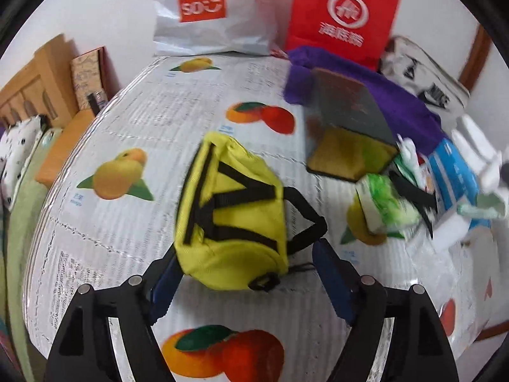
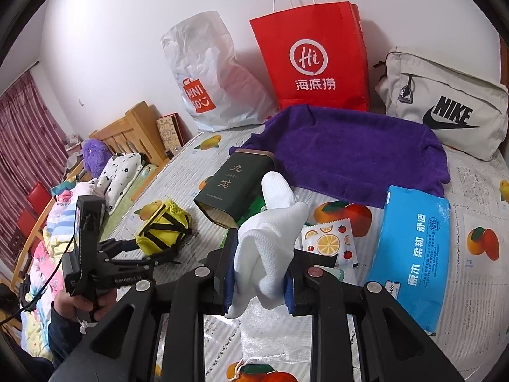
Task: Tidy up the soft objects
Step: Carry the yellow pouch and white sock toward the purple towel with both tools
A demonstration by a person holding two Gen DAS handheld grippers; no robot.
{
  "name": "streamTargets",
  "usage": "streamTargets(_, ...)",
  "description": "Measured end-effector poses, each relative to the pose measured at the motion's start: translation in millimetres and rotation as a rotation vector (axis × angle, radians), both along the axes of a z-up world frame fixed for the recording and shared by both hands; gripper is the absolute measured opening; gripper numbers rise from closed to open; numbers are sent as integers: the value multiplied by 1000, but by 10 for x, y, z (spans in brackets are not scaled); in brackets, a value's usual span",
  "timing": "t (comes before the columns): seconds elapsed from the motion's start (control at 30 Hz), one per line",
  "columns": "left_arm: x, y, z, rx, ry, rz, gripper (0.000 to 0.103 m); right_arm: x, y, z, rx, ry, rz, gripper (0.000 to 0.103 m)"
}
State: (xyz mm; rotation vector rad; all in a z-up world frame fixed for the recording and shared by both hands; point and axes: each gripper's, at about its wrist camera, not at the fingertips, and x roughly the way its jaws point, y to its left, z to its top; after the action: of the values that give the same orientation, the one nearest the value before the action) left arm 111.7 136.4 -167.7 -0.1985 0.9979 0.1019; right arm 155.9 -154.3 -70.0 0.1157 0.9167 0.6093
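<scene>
Yellow pouch (image 1: 232, 219) matt woven cloth; purple towel (image 2: 350, 149) fuzzy; green tin (image 2: 235, 187) smooth metal.

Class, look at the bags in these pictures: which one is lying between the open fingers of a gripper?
The small yellow pouch with black straps, between the left gripper fingers. The other bags stand or lean at the wall.

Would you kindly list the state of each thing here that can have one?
Left tool: open, fingers either side of the pouch's near end.
Yellow pouch: lying on the table, not gripped.
Right tool: shut on the white cloth.
Green tin: lying on its side, mouth open.
Purple towel: spread flat.
</scene>
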Motion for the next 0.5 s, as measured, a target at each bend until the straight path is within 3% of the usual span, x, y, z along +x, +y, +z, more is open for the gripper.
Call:
streamTargets(0.1,54,87,-24,-55,-8,19,78,16,19,-24,-2,7,6,25)
streamTargets(0.2,115,91,-78,-37,4,23,76,20,28,-40,-10,12,7,25)
streamTargets(0.37,146,60,-84,-10,-10,-3,56,45,1,-60,-12,22,-1,25)
streamTargets(0.5,128,60,-27,-12,-24,-33,55,52,15,-56,-9,25,0,25)
